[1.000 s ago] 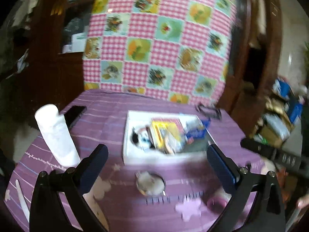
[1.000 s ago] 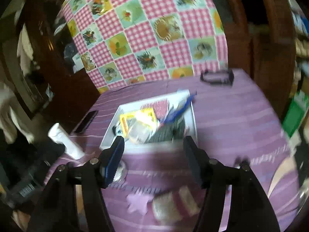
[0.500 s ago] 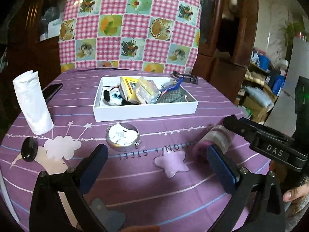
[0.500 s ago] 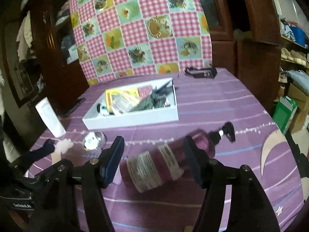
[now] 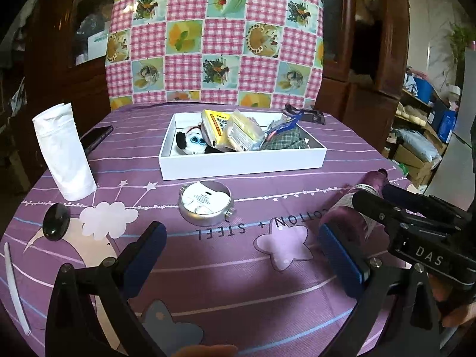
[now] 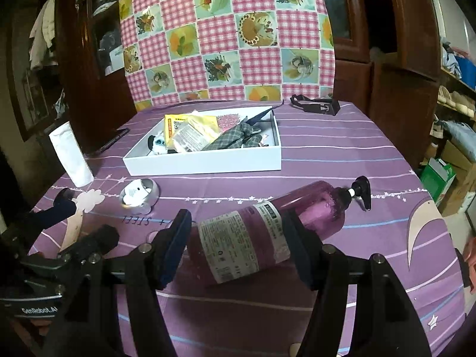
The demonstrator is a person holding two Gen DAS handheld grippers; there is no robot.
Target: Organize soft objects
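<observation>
- Right wrist view alone showed the whole pump bottle (image 6: pixel 276 226): translucent pink plastic, black pump head, white printed label, lying on its side on the tablecloth (image 6: pixel 342 148). Left view caught only its shoulder, behind the right tool.
- Right gripper (image 6: pixel 241 247): blue-padded jaws straddled the bottle's labelled end; whether the pads pressed on it, I could not tell.
- Left gripper (image 5: pixel 241 255): jaws spread wide, nothing between them, over the purple cloth.
- Soft things lay piled in the white box (image 5: pixel 238 163): plush toy (image 5: pixel 190 144), yellow packets (image 5: pixel 220 128), grey checked cloth (image 5: pixel 282 141).
- Left view alone showed the round metal tin (image 5: pixel 205 206) from above, and a black oval thing (image 5: pixel 55 221).
- White paper roll (image 5: pixel 64 151) stood upright, left of the box.
- Legible: "COTTON + STEEL" upside down on the cloth; "DAS" on the right tool; "GenRobot.AI" on the left tool.
</observation>
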